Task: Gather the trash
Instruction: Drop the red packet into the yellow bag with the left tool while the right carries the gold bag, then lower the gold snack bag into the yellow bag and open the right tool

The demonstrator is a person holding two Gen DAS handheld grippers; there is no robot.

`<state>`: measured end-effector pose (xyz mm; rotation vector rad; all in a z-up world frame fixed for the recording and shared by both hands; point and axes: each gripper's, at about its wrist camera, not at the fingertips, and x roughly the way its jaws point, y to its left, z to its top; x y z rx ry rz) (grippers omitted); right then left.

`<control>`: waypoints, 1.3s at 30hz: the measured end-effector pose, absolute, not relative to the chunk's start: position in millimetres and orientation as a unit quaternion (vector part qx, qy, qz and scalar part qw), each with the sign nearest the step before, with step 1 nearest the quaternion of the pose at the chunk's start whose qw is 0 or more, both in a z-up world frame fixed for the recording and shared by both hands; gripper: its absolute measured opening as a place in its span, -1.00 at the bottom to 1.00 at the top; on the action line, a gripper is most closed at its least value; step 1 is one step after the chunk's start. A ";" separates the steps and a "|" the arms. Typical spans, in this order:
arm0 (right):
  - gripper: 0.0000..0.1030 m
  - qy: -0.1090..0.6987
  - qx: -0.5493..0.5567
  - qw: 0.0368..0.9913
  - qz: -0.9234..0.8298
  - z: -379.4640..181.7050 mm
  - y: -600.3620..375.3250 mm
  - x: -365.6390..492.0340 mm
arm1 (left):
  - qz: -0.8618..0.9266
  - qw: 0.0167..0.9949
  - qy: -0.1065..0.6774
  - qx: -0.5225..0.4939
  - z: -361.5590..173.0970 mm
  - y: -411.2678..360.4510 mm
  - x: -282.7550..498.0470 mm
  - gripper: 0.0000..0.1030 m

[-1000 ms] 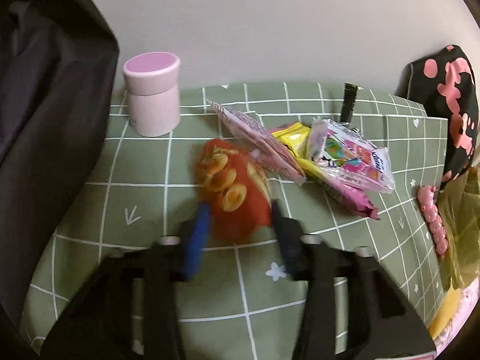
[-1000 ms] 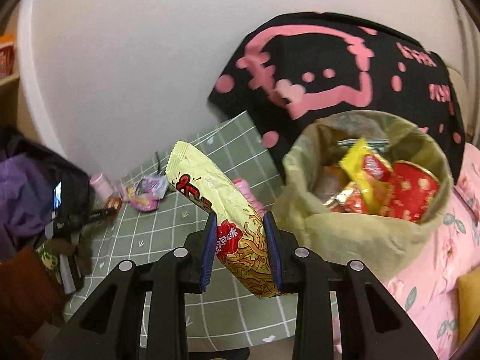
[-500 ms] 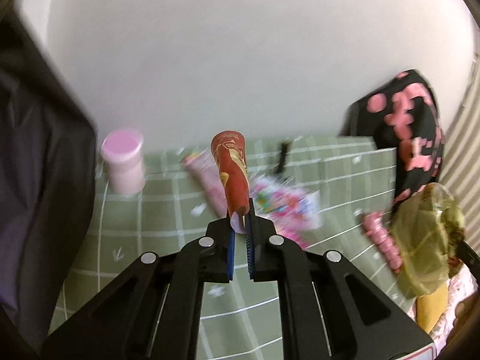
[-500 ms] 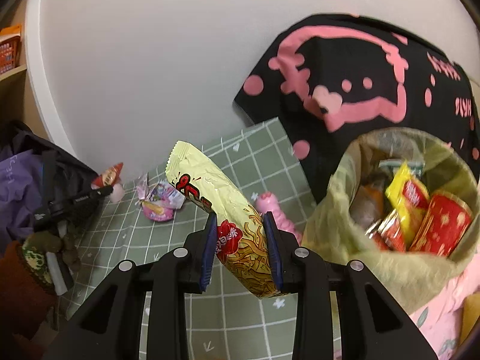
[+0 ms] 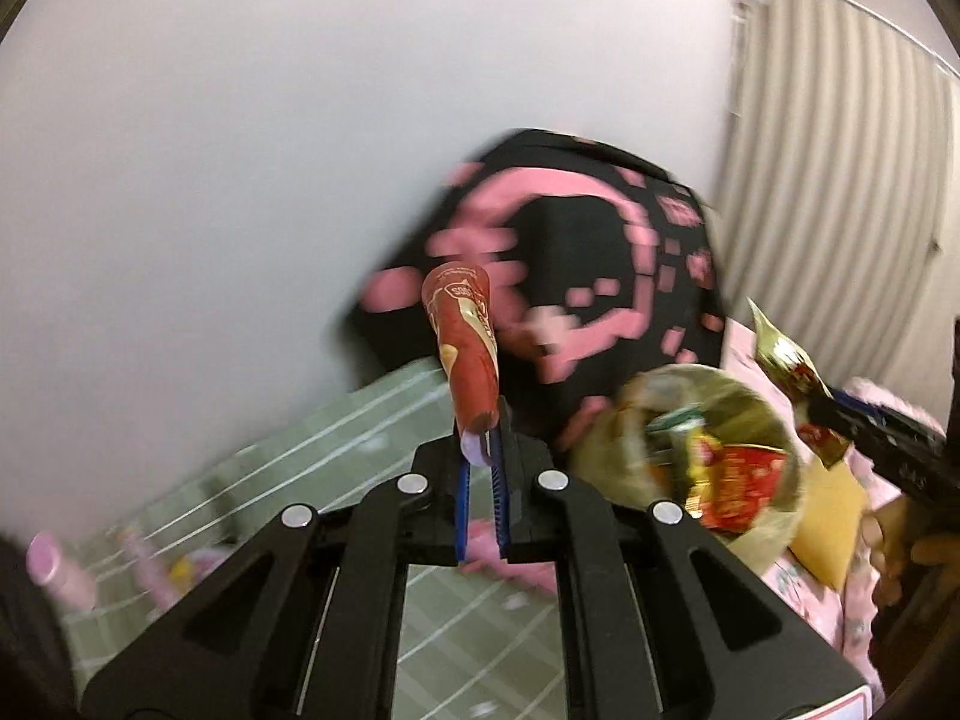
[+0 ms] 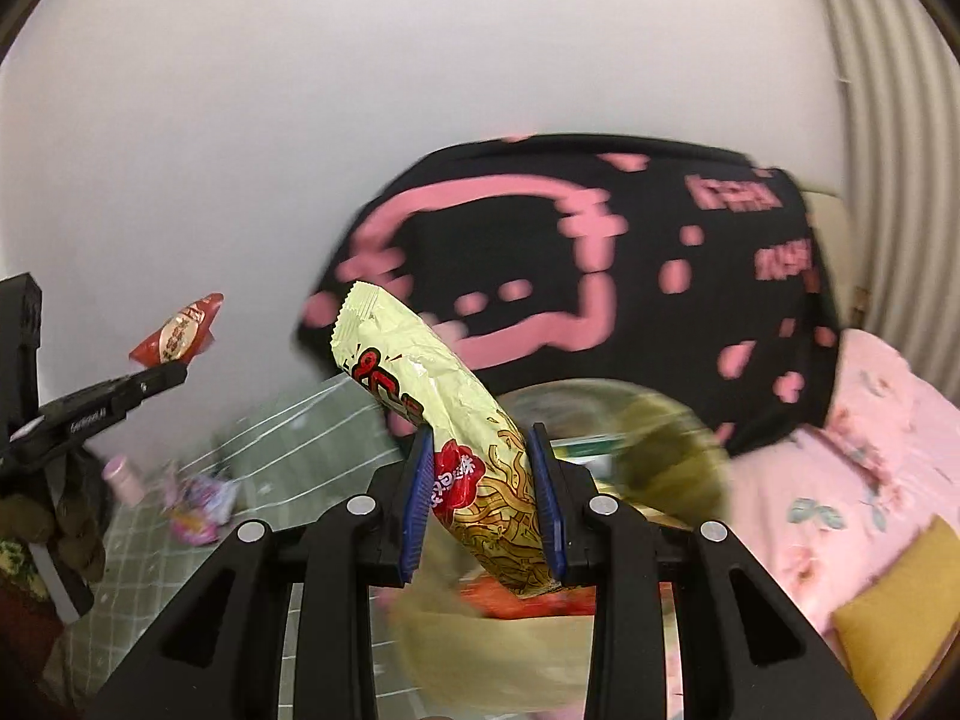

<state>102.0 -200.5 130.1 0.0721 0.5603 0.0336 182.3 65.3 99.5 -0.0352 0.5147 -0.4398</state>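
Wrappers in both tongs, bin bag ahead.

Right tongs point(image 6: 483, 501): closed partway on the pale yellow noodle packet point(image 6: 444, 420), pads pressing its lower third. The packet's long axis leans up and to the left from your grip; its bottom end hangs just over the olive bin bag point(image 6: 678, 450), whose mouth lies directly beyond and below the fingertips. Your right hand is the nearer of the two to the bag.

Left tongs point(image 5: 480, 468): nearly shut, pinching the base of the red snack wrapper point(image 5: 468, 348), which stands almost upright, tilted slightly left. From this hand the bin bag point(image 5: 774, 420) lies forward and to the right, close but not yet under the wrapper. It already holds red and yellow packets point(image 5: 732, 480). The right tongs and the noodle packet's end show at the far right, just past the bag's rim.

Farther out: the green checked tabletop point(image 5: 336, 438) carries more wrappers point(image 6: 201, 507) and a pink jar point(image 5: 57, 570), well apart from both tongs. A black and pink cushion point(image 6: 600, 276) stands behind the bag, against the wall.

Judgement: release from the right first; the left needs a rightward carry before letting go.
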 end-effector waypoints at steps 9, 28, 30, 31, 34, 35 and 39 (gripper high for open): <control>-0.42 0.256 0.060 0.963 -0.065 151.5 -263.8 82.2 | -0.370 0.879 0.298 0.032 82.4 -60.2 189.1 -0.87; -0.41 0.265 0.063 0.958 -0.083 144.2 -273.9 66.5 | -0.385 0.845 0.370 0.020 36.3 -99.6 203.3 -0.01; -0.41 0.265 0.056 0.960 -0.074 145.0 -268.6 73.3 | -0.374 0.855 0.359 0.021 43.0 -90.4 200.6 0.00; -0.41 0.264 0.052 0.961 -0.070 145.9 -266.1 76.4 | -0.367 0.859 0.355 0.019 45.8 -86.1 199.8 0.00; -0.41 0.261 0.051 0.962 -0.060 148.0 -261.4 83.5 | -0.343 0.872 0.349 -0.001 53.4 -68.3 200.8 0.00; -0.41 0.259 0.053 0.963 -0.055 148.1 -260.1 87.1 | -0.339 0.874 0.348 -0.006 55.3 -64.4 202.1 0.01; -0.41 0.262 0.066 0.962 -0.037 144.3 -256.5 97.6 | -0.317 0.885 0.341 -0.016 59.7 -47.3 201.1 0.02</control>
